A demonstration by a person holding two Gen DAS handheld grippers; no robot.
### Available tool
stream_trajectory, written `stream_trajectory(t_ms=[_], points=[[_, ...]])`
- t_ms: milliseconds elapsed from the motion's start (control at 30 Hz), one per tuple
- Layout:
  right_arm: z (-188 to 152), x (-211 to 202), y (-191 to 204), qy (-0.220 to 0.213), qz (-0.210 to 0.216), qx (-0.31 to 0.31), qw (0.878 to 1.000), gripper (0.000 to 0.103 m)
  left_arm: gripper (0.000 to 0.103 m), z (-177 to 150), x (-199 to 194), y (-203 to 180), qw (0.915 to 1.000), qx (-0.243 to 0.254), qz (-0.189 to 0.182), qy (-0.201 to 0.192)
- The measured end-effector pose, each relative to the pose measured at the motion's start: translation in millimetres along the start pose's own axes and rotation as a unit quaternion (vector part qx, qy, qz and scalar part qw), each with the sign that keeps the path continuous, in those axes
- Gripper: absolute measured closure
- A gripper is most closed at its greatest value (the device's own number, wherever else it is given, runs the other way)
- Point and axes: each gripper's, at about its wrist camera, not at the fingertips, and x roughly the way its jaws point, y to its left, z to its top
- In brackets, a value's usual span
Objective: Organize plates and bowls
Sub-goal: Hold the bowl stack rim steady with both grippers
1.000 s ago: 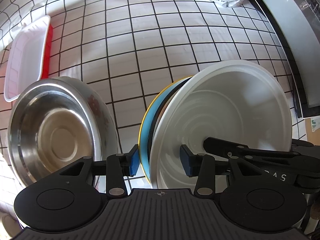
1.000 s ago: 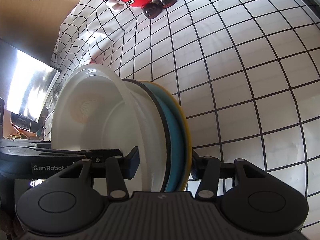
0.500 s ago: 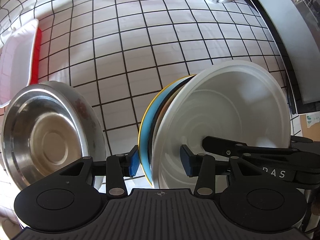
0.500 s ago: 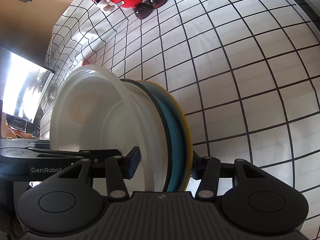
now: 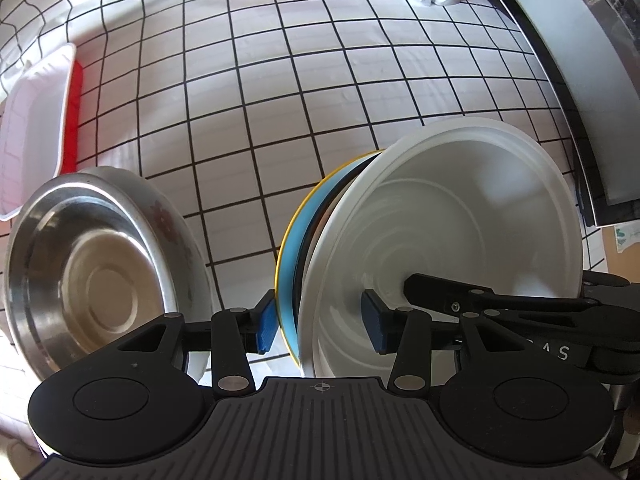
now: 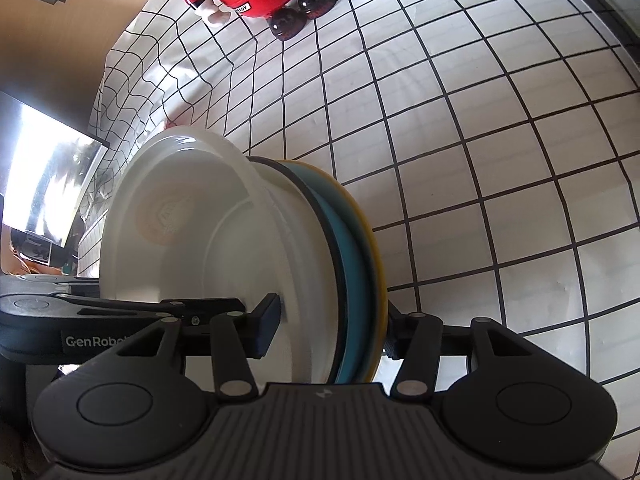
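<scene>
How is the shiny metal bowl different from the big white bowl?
The metal bowl is silvery and mirror-like; the white bowl is plain and matte. The metal bowl stands alone outside the grippers; the white bowl sits against a blue plate between both grippers' fingers. Both are round, deep, empty and tipped on edge.

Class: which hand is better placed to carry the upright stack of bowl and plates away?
Right. The right fingers pinch the stack from both sides; the left fingers only straddle it, seemingly loose.

Bright, sharp fisheye views; edges bend, glare whitens the cloth (image 5: 280,92).
</scene>
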Motion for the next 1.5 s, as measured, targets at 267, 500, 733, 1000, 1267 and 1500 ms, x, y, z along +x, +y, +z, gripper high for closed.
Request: stream_trajectory(t_ms=[267, 500, 733, 1000, 1267, 1500], points=[[0, -1, 0, -0.003, -0.003, 0.001, 1.000, 0.051, 0.057, 0, -1, 1, 1.0000, -0.005, -0.006, -0.003], [0, 0, -1, -0.003, -0.002, 0.003, 1.000, 0.051, 0.060, -1, -1, 1, 1.0000, -0.006, -0.007, -0.001], [0, -8, -1, -0.018, -0.003, 0.005, 1.000, 0.051, 0.062, 0, -1, 0, 1.0000, -0.004, -0.004, 0.001], [0, -4, -1, -0.016, -0.003, 0.005, 1.000, 0.051, 0.061, 0, -1, 1, 1.0000, -0.008, -0.004, 0.000], [-1, 2, 0, -0.005, -0.004, 0.001, 1.000, 0.050, 0.057, 0, 0, -2, 1.0000, -0.005, 0.001, -0.001], [-2, 3, 1, 0.000, -0.007, 0.019, 1.000, 0.050, 0.058, 0, 0, -1, 0.9999, -0.006, 0.008, -0.002]])
